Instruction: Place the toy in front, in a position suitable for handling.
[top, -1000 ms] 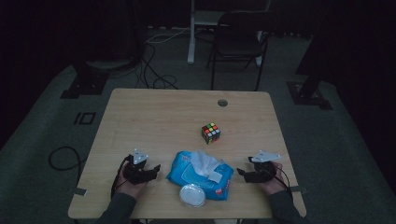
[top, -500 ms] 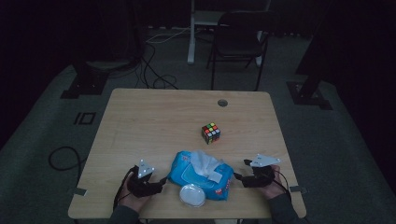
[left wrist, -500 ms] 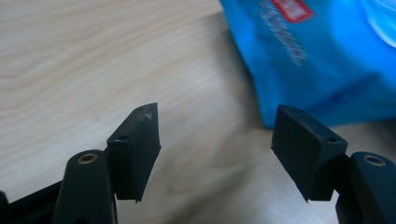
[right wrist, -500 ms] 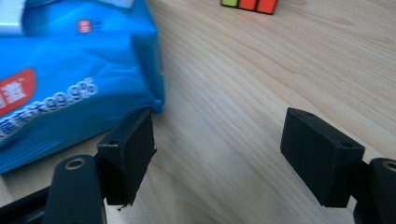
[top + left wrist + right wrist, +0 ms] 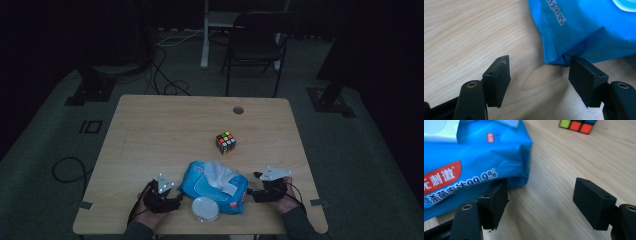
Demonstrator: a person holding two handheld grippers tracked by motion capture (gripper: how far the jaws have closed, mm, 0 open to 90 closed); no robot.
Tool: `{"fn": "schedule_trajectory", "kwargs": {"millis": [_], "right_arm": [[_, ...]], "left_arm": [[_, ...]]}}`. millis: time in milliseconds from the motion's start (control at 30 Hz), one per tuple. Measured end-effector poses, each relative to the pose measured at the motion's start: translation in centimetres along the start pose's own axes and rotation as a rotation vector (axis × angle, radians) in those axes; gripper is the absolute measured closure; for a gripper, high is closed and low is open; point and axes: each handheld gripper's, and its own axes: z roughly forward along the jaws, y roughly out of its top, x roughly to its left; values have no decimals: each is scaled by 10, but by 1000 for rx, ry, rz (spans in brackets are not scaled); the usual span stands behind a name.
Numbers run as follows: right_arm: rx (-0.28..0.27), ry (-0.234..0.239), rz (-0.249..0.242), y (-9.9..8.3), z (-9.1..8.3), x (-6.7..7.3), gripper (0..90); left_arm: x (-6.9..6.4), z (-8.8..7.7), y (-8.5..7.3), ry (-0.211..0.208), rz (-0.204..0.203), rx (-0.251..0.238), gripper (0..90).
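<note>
We find the blue wipes pack [image 5: 214, 186] lying between our two tools with its long axis running from one to the other, the left gripper [image 5: 170, 201] and right gripper [image 5: 256, 187] both spread wide, empty, each at one end seam.

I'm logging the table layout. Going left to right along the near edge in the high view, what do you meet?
Left gripper → blue wipes pack → right gripper.
</note>
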Motion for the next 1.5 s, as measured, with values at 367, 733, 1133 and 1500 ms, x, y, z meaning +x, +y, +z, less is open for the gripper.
{"fn": "schedule_trajectory", "kwargs": {"millis": [367,733,1133,1500], "right_arm": [[4,15,-74,17,17,17,345],[0,101,-149,28,23,35,400],[-56,171,-127,32,16,31,497],[-86,179,-116,45,30,39,555]], "left_arm": [[28,10,14,80,-37,7,375],[56,28,33,115,-64,7,376],[55,17,33,136,-72,-14,380],[64,-10,22,155,-118,-46,375]]}}
